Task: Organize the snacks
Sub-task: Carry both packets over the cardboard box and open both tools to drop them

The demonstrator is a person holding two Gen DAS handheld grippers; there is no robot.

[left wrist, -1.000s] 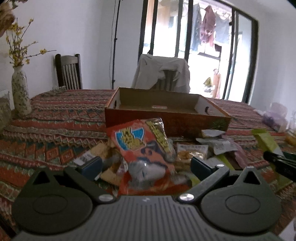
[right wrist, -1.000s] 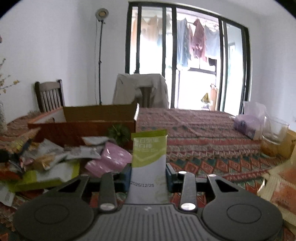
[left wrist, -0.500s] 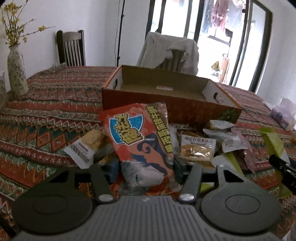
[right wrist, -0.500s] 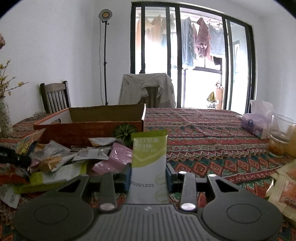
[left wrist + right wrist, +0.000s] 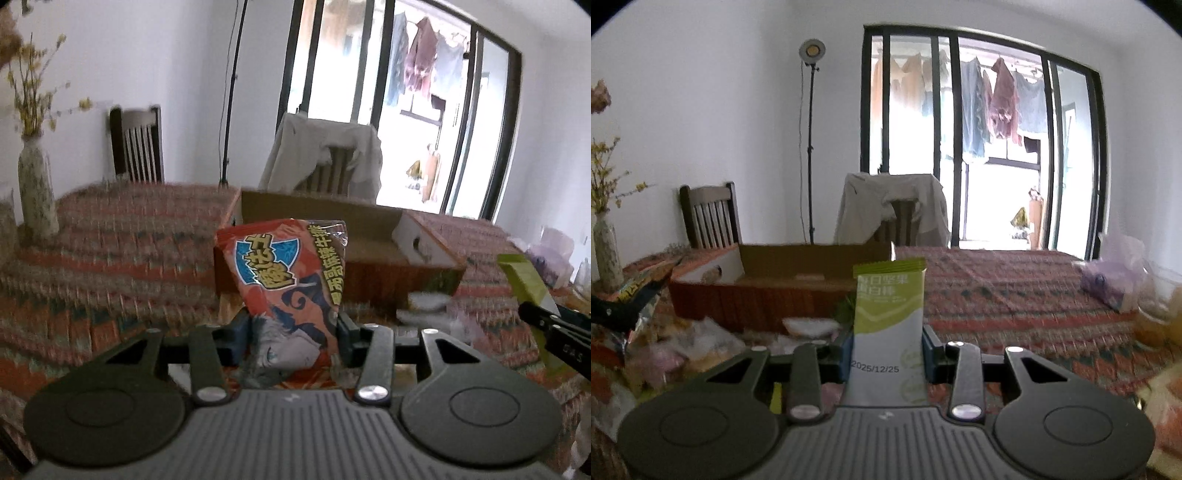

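My left gripper [image 5: 293,332] has its jaws closing on a red snack bag [image 5: 284,266] with a blue and yellow logo; the pads press its lower sides and hold it upright above the table. Behind it stands an open cardboard box [image 5: 369,229]. My right gripper [image 5: 888,350] is shut on a green and white bar packet [image 5: 886,306], also upright. The box [image 5: 775,295] lies ahead and to its left. Each gripper shows at the edge of the other's view: the right gripper [image 5: 546,325] with its green packet [image 5: 524,277], the left gripper [image 5: 613,314] with its bag [image 5: 639,284].
A pile of loose snack packets [image 5: 701,339] lies in front of the box on the patterned tablecloth [image 5: 1015,295]. A vase [image 5: 37,195] stands at the far left, a purple tissue pack [image 5: 1115,288] at the right. Two chairs [image 5: 136,144] stand behind the table.
The left jaws went from wide open to pressing on the red bag, then lifted it off the pile. The right gripper rose slightly, still holding the green packet.
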